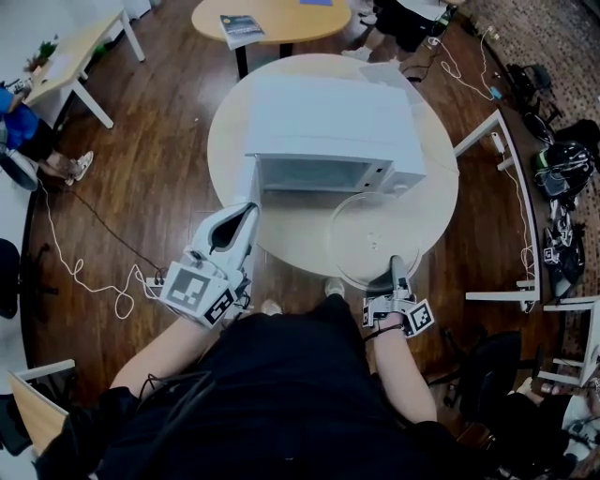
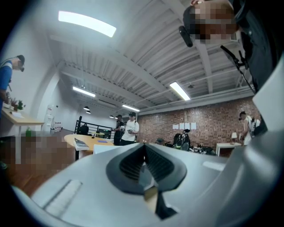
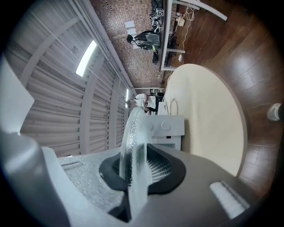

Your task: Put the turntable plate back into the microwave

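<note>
A white microwave [image 1: 328,127] stands on the round cream table [image 1: 234,122], with its door [image 1: 247,183] swung open to the left and its cavity [image 1: 309,175] facing me. The clear glass turntable plate [image 1: 375,234] hovers over the table's near right edge, in front of the microwave's control panel. My right gripper [image 1: 397,267] is shut on its near rim. In the right gripper view, which is rolled sideways, the plate [image 3: 133,146] stands edge-on between the pads, with the microwave [image 3: 171,128] beyond. My left gripper [image 1: 246,214] is beside the door's lower edge. Its jaws [image 2: 143,148] are shut with nothing visibly between them.
An orange table [image 1: 272,19] with a book lies beyond the microwave. White desk frames [image 1: 506,187] and bicycles [image 1: 562,169] stand to the right. A cable [image 1: 84,272] trails over the wooden floor at left. People stand in the far room.
</note>
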Available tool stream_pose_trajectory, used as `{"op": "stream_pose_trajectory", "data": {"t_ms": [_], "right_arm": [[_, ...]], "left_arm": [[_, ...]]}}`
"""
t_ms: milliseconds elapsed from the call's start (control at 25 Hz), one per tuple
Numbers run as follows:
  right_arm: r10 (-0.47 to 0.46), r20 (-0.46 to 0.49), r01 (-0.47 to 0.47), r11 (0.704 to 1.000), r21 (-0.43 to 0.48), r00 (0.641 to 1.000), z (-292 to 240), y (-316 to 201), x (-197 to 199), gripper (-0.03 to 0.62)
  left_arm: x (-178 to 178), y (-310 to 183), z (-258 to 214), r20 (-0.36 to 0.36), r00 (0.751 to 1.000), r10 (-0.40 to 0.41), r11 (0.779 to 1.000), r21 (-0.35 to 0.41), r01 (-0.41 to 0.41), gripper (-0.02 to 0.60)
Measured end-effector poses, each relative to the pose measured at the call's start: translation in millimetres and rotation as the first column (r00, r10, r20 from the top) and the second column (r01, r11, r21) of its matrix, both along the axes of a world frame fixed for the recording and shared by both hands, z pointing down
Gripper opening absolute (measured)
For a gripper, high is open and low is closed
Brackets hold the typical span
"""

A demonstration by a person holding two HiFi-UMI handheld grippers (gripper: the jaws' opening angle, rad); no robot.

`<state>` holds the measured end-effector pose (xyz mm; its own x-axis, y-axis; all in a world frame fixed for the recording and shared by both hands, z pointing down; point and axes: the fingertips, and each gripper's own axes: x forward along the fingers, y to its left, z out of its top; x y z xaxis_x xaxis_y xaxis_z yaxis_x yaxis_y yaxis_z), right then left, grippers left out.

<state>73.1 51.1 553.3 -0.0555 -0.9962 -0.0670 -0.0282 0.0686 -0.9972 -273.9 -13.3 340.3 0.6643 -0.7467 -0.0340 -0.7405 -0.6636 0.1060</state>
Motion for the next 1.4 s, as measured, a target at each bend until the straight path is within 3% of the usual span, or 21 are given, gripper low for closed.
{"op": "stream_pose_trajectory", "data": {"t_ms": [440,920,1400], "right_arm": [[-0.129,-0.001,0.129,0.992,-0.006,0.992,-6,-22,-27,0.04],[-0.336,0.046,0.336,0.942,0.007,0.941,2,-68,-74,0.04],[-0.414,0.06,0.414,0.91,0.009,0.908,7,-94,-100,0.04]], "left_arm": [[-5,-13,2,0.0,0.998,-0.059,0.998,-0.02,0.059,0.005],[-8,-23,7,0.075,0.987,-0.141,0.988,-0.048,0.145,0.005],[-9,-26,2,0.128,0.979,-0.159,0.987,-0.018,0.162,0.005]]}}
